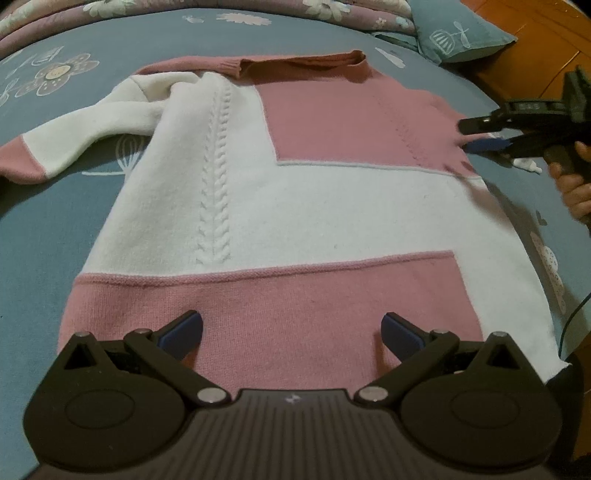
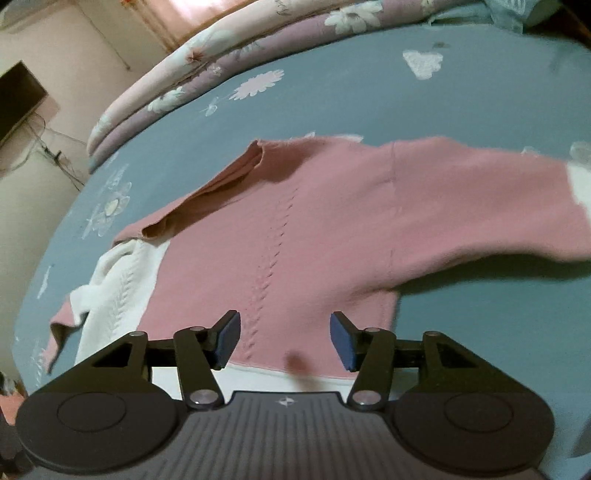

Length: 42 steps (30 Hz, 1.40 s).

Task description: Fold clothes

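On the bed (image 1: 44, 229), a pink-and-white sweater (image 1: 280, 206) lies flat and face up. Its long axis runs from the hem, nearest the left gripper (image 1: 291, 332), to the collar (image 1: 295, 62) at the far end, toward the folded quilt (image 1: 258, 14). 2 cable-knit ribs run along that axis. 1 sleeve (image 1: 74, 140), white with a pink cuff, extends to the left, bent at the shoulder. In the right wrist view the other sleeve (image 2: 480, 206) extends to the right, pink with a white end; this view is motion-blurred.

Left gripper: fingers apart, over the pink hem band, holding nothing; contact with the fabric cannot be determined.

Right gripper (image 2: 284, 339): fingers apart, over the pink chest panel near its border with the white band. In the left wrist view it sits at the sweater's right edge by the armpit, held by a hand (image 1: 576, 184).

A pillow (image 1: 458, 29) lies at the far right corner of the bed.
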Motion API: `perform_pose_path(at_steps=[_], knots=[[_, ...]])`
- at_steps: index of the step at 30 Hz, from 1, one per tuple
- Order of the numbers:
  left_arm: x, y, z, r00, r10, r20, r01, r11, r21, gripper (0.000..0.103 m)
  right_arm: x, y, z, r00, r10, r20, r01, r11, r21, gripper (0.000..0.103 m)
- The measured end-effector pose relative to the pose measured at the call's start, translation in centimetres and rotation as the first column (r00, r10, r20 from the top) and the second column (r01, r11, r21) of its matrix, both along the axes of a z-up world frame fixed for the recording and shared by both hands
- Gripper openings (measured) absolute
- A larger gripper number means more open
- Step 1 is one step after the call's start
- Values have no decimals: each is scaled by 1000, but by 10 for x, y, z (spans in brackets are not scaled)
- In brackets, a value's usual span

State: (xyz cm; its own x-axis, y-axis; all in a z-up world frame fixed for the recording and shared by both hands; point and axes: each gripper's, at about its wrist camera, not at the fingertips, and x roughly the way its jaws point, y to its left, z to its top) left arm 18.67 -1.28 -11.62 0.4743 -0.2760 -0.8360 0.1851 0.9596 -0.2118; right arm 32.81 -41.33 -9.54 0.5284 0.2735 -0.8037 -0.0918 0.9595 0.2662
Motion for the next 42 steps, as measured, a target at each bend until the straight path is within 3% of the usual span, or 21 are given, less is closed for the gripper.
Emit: perform_pose_path(at_steps=[2,4,5,7,9,15,18,20,21,23,25,26,27,28,34,37,42], knots=[[0,1,0,1000,3,2,-3,1000,-5,102,-3,8,-8,1000,10,-23,-9,999,44,62],[-1,2,0,1000,1,7,-1,1000,-13,102,-6,16,-17,999,20,-46,-16,996,89,38],[-1,3,-1,1000,0,9,0,1000,-17,102,-8,19,-20,998,22,-54,-16,994,108,35],[-1,4,-1,1000,-3,14,3,1000,-21,102,-16,10,-15,999,-5,-41,10,992,123,38],[-1,3,0,1000,-1,12,1,1000,-18,102,-21,11,-3,1000,-29,-8,30,998,50,52],[-3,-2,0,1000,-6,19,6,1000,12,102,2,30,16,992,22,122,-26,999,33,52],[-3,-1,0,1000,-9,19,9,1000,7,102,34,38,1,994,14,105,-15,1000,3,50],[-2,2,0,1000,-8,16,8,1000,-5,102,52,33,-14,997,-8,76,11,999,-46,29],[-2,3,0,1000,-6,16,6,1000,-12,102,60,28,-19,997,-23,68,27,998,-58,14],[-3,4,0,1000,-6,18,6,1000,-18,102,70,13,-22,996,-69,54,69,998,9,9],[-3,4,0,1000,-9,21,9,1000,-19,102,78,1,-21,991,-122,62,120,992,33,11],[-3,4,0,1000,-7,22,8,1000,-20,102,80,0,-19,986,-145,85,147,989,-14,17],[-2,4,0,1000,-6,23,7,1000,-20,102,83,-2,-19,982,-166,93,172,983,-59,31],[-2,4,0,1000,-6,24,6,1000,-21,102,83,-5,-18,982,-173,80,178,982,-60,34],[-3,6,0,1000,-5,26,6,999,-37,102,47,-1,7,987,-106,121,94,990,106,36],[-3,5,0,1000,-6,28,7,999,-33,102,42,15,4,997,-37,68,31,996,87,42],[-5,4,0,999,-17,35,18,1000,-21,102,29,20,6,999,-38,39,34,994,100,40]])
